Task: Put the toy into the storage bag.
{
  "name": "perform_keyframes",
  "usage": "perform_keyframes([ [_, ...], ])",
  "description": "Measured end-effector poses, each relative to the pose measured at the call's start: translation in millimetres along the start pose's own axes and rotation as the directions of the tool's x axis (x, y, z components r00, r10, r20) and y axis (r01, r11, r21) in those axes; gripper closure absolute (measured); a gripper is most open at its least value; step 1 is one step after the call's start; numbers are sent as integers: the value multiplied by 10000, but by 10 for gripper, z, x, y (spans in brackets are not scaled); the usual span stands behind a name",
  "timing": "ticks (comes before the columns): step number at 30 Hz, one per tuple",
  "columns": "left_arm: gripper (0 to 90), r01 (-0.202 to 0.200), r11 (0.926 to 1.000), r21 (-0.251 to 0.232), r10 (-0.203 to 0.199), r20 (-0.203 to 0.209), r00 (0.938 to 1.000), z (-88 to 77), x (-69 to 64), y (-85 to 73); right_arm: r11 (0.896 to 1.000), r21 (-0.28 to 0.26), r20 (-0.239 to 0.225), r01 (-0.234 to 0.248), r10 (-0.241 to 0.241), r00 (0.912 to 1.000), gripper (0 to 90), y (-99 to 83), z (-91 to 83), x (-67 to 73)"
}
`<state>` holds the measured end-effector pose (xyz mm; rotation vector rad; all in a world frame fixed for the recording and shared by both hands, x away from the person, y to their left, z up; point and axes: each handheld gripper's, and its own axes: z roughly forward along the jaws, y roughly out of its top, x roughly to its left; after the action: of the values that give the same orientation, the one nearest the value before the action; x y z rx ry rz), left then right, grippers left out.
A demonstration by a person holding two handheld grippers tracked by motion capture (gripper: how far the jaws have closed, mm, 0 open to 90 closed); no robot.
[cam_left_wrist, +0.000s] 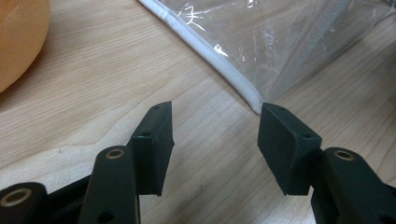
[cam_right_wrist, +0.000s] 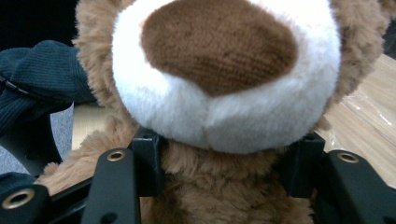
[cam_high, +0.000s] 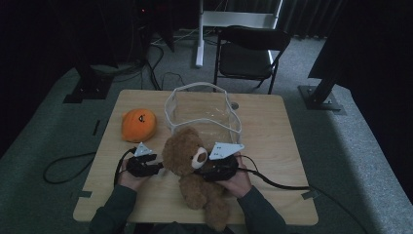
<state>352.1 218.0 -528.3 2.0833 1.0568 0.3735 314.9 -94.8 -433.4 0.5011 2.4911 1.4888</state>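
A brown teddy bear (cam_high: 187, 156) lies on the wooden table (cam_high: 272, 146), head toward a clear plastic bag with a white rim (cam_high: 195, 87). My right gripper (cam_high: 207, 169) comes in from the bear's right. In the right gripper view its jaws press into the fur on both sides of the bear's neck (cam_right_wrist: 219, 186), just under the white muzzle (cam_right_wrist: 224, 70), so the right gripper (cam_right_wrist: 224, 154) is shut on it. My left gripper (cam_high: 155, 164) rests to the left of the bear's head. Its jaws stand apart over bare wood, so the left gripper (cam_left_wrist: 215, 126) is open, with the bag's rim (cam_left_wrist: 224, 74) just ahead.
An orange plush ball (cam_high: 139, 125) sits at the table's back left, also at the left edge of the left gripper view (cam_left_wrist: 18, 37). A black folding chair (cam_high: 248, 51) stands beyond the table. Cables trail off both table sides onto the grey carpet.
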Motion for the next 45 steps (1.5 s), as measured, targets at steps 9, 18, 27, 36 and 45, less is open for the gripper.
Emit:
perform_keyframes([
  [9,459,9,10000,46,-9,-23,10000,8,1,-2,9989,-469,168,-44,52,9998,449,75,-105,-34],
  [18,459,54,10000,60,-54,-5,10000,9,2,-4,9987,-448,296,246,-232,9993,451,188,-101,-31],
  [27,458,63,9999,138,-64,20,10000,23,0,-5,9984,-542,381,160,-139,9992,452,233,-167,-88],
  [36,458,93,9999,117,-93,13,10000,21,1,-5,9965,-830,497,107,-66,9987,453,291,-250,-140],
  [45,458,128,9999,94,-128,-7,9999,16,2,-5,9951,-947,660,271,-209,9976,454,418,-310,-169],
])
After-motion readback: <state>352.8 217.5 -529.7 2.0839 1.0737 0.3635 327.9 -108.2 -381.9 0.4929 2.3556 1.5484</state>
